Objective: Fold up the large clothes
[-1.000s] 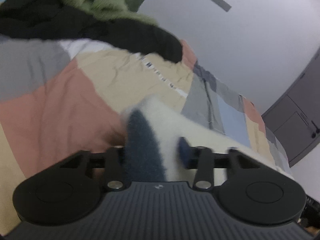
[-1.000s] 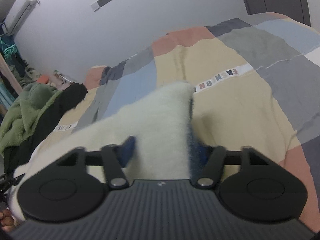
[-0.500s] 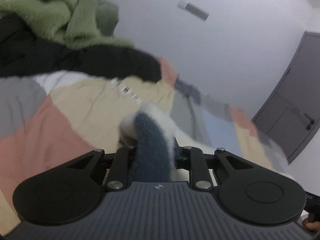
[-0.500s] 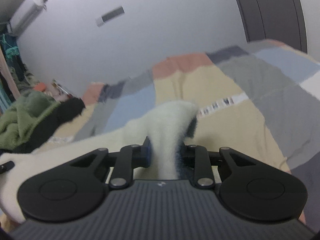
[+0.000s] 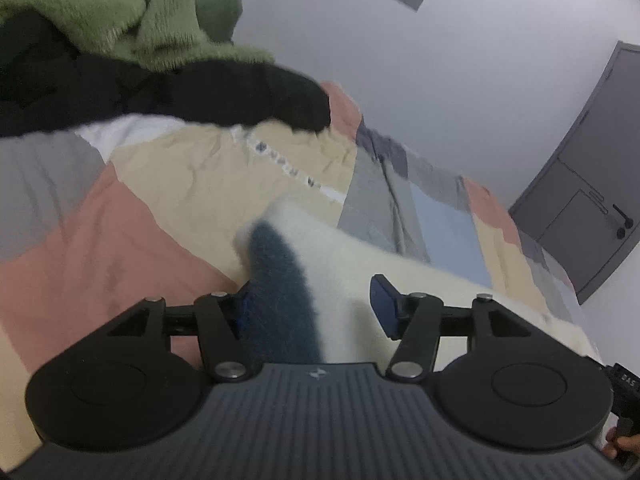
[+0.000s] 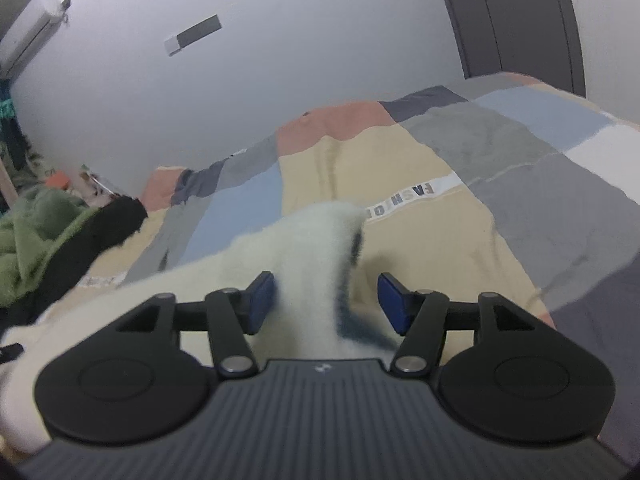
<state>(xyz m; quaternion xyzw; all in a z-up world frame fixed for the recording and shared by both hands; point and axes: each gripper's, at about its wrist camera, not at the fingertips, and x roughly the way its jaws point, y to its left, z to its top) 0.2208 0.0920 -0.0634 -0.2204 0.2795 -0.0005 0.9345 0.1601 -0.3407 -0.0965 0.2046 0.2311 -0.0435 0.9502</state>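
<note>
A fluffy cream garment with a dark blue band lies on the patchwork bed. In the left wrist view its cream part (image 5: 340, 256) and blue band (image 5: 280, 280) sit between the fingers of my left gripper (image 5: 310, 304), whose jaws stand wide apart. In the right wrist view the same garment (image 6: 312, 248) bulges up between the fingers of my right gripper (image 6: 326, 300), also wide apart. The cloth touches the left pad of each gripper, not the right one.
The patchwork bedcover (image 5: 120, 240) (image 6: 500, 184) spreads under the garment. A pile of green fleece (image 5: 120, 12) (image 6: 28, 236) and black clothing (image 5: 180, 96) (image 6: 112, 224) lies at the bed's far left. A grey door (image 5: 592, 184) (image 6: 508, 16) stands beyond the bed.
Both grippers were shut on the garment half a second ago and have opened. The cloth has sunk back toward the bed between the fingers.
</note>
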